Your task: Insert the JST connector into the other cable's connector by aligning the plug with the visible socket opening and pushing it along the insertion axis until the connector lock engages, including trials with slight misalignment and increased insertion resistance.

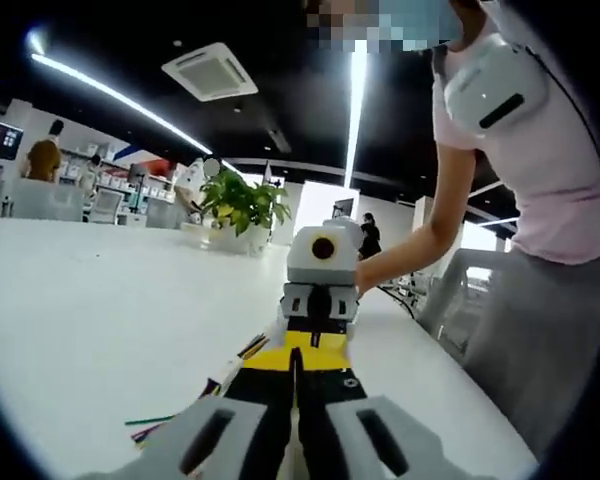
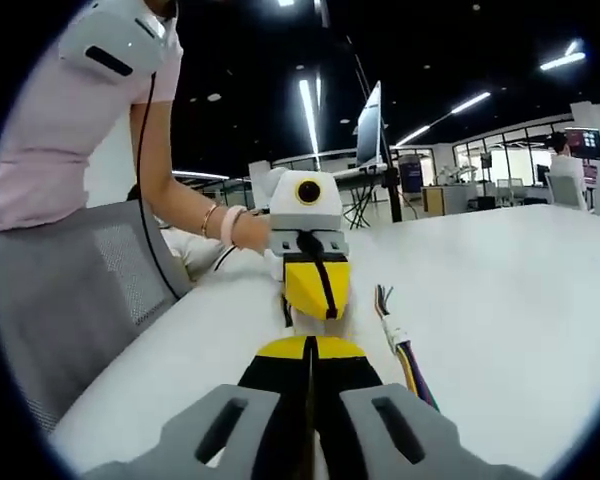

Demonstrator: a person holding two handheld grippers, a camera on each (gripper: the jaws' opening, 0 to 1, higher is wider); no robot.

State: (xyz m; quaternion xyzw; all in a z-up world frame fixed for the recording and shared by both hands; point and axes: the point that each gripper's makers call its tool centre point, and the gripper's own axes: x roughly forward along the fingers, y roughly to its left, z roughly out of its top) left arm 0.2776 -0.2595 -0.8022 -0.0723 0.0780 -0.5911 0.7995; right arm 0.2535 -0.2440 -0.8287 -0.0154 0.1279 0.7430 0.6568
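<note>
Long ceiling strips (image 1: pixel 357 100) burn white against a dark ceiling, and the white table (image 1: pixel 100 320) glares pale in both views. Fisheye bending curves the table's edges. Far desks and figures are soft and hazy; the near jaws are slightly blurred.

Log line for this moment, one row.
left gripper: shut | right gripper: shut | tips facing, close | cable: on table
</note>
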